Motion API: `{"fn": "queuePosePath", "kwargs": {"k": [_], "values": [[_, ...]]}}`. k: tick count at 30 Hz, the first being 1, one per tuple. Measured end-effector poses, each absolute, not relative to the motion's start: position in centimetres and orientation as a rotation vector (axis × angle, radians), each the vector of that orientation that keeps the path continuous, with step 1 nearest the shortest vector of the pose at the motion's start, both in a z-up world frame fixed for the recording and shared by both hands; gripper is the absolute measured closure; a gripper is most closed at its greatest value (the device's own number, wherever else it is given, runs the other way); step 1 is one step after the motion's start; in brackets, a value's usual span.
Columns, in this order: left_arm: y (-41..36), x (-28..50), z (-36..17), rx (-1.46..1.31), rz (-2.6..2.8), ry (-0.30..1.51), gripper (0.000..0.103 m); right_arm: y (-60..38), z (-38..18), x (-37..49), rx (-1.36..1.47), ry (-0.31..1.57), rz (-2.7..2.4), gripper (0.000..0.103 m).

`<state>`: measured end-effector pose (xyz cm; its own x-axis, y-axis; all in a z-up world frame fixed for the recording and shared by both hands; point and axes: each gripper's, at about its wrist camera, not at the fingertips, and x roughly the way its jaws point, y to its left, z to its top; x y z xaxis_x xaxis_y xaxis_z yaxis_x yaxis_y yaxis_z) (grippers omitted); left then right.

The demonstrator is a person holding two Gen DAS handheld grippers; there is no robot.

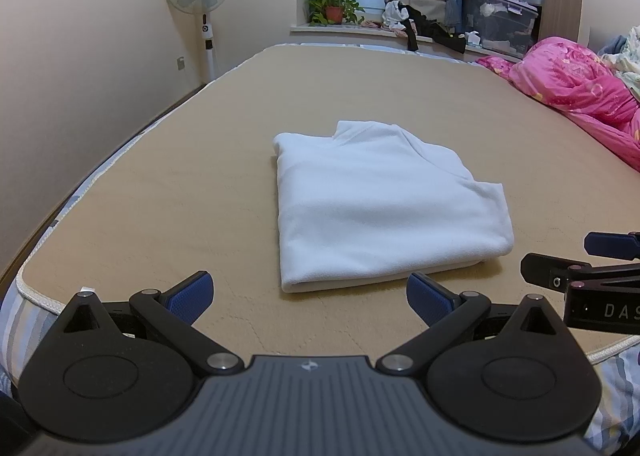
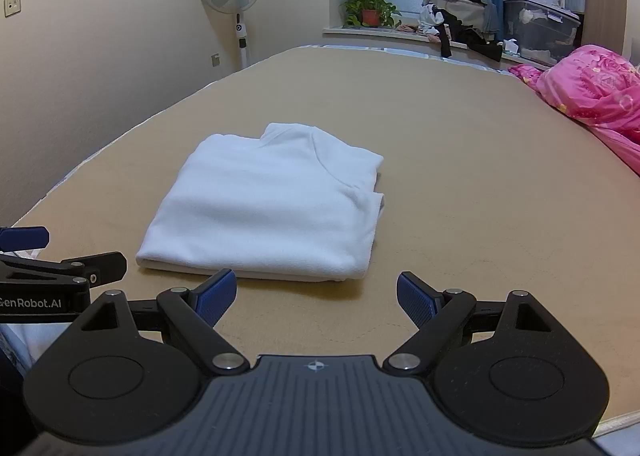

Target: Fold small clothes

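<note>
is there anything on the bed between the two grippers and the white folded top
Nothing visible. Only bare tan bed cover lies between the open left gripper, the open right gripper and the white top. The pink quilt sits off to the right.

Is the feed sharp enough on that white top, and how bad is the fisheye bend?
Left wrist view: folded white fleece top sharp, evenly lit, thin shadow under its near edge; tan bed cover edge bows strongly. Right wrist view: top equally sharp, no glare; pink quilt casts a reddish tint at the right rim.
</note>
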<state>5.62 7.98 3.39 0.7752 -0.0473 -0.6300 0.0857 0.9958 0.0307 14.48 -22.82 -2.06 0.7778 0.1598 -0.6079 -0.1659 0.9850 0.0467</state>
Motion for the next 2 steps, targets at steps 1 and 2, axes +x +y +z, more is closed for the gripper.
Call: {"fn": "queuePosePath", "kwargs": {"k": [1, 2], "values": [[8.01, 5.66, 3.37, 0.057, -0.072, 0.68, 0.0, -22.86, -2.09, 14.5, -0.01, 0.656, 0.178, 0.015], [8.04, 5.68, 3.34, 0.057, -0.072, 0.681, 0.0, -22.8, -2.14, 14.49, -0.01, 0.656, 0.179, 0.015]]}}
